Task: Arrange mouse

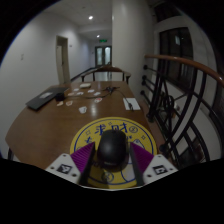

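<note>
A black computer mouse (112,150) sits between my gripper's (112,162) two fingers, and both purple pads (83,158) press against its sides. The mouse is over a round yellow mouse mat (100,131) with dark markings, at the near end of a long wooden table (60,118). I cannot tell whether the mouse rests on the mat or is held just above it. The mouse hides the middle of the mat.
A dark laptop (45,99) lies at the table's left edge. White papers (131,103) lie on the right side, and small items (85,92) lie farther back. A wooden-topped railing (180,62) runs along the right. A corridor with a door (103,55) lies beyond.
</note>
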The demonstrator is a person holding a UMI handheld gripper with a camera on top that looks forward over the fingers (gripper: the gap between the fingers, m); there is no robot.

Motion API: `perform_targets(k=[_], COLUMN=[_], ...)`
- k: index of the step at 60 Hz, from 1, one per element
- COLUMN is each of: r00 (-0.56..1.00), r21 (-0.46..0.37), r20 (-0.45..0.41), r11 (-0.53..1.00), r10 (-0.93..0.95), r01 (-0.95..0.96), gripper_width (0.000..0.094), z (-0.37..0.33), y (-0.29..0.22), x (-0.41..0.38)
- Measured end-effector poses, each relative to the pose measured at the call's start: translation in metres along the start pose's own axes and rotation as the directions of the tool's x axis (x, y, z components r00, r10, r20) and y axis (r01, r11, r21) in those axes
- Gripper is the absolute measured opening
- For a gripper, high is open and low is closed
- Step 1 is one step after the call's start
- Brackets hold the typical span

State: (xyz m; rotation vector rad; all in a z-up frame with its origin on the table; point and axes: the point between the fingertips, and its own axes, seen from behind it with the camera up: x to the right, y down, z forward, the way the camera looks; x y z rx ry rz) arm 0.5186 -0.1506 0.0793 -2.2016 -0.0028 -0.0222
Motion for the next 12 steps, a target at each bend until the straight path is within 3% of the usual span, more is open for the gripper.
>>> perform_targets(k=[4,6,12], r00=[0.999,0.997,0.993], r21=[-0.057,-0.069,-0.019], r20=[0.026,0.046,0.101], r11=[0.998,0.996,0.998], r10=[-0.037,-0.056,-0.065], r01=[0.038,0.059,0.067], gripper_width=[0.0880,0.0837,0.0853], z=[-0.022,-0.042,-0.098], y=[0.008,0.007,0.000], x=[0.003,0.016,0.022])
